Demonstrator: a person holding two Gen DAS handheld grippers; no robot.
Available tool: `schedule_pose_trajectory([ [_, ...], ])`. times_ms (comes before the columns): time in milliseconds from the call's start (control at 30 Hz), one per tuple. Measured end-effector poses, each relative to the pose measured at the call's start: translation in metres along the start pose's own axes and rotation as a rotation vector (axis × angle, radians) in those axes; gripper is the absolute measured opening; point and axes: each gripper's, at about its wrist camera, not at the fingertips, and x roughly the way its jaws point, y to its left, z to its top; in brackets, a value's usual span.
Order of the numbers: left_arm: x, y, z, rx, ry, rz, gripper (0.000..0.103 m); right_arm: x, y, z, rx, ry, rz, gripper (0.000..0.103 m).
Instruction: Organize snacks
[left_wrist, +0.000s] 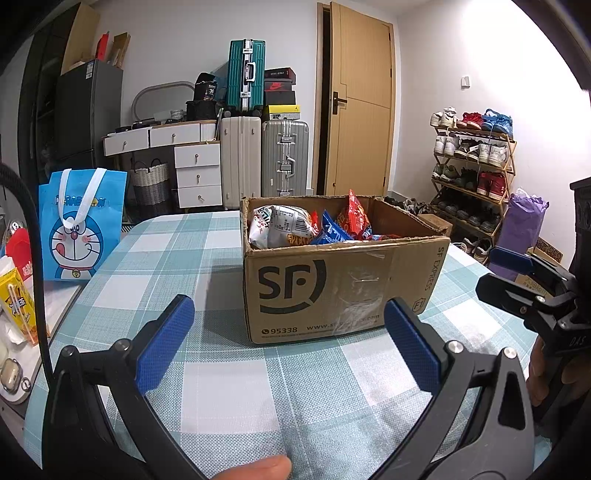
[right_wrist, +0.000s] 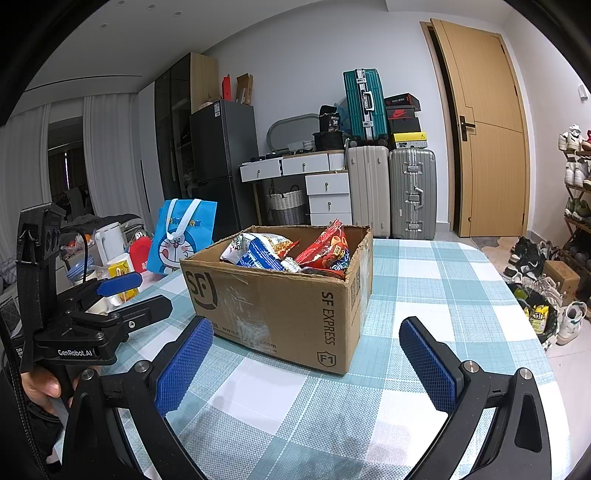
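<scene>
An open cardboard SF box (left_wrist: 332, 291) (right_wrist: 280, 306) stands on the checked tablecloth (left_wrist: 229, 387). Several snack packets fill it: a white one (left_wrist: 280, 225), a blue one (left_wrist: 334, 232) and a red one (left_wrist: 356, 216); the right wrist view shows a blue-white packet (right_wrist: 258, 256) and a red one (right_wrist: 327, 247). My left gripper (left_wrist: 290, 314) is open, just short of the box's front face, nothing between its fingers. My right gripper (right_wrist: 306, 328) is open too, facing the box's near corner. Each gripper appears in the other's view, the right gripper (left_wrist: 495, 275) and the left gripper (right_wrist: 151, 293).
A blue cartoon tote bag (left_wrist: 83, 225) (right_wrist: 181, 236) stands at the table's left, beside a yellow drink carton (left_wrist: 16, 299), a red container and a white kettle (right_wrist: 109, 236). Beyond the table are suitcases (left_wrist: 284, 158), drawers, a door and a shoe rack (left_wrist: 472, 166).
</scene>
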Motion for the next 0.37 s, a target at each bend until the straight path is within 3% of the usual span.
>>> schedule_pose_trajectory([
  [367, -0.0017, -0.0013, 0.0016, -0.001, -0.004, -0.001, 0.103, 0.0005, 0.0005, -0.0001, -0.001, 0.001, 0.000, 0.103],
])
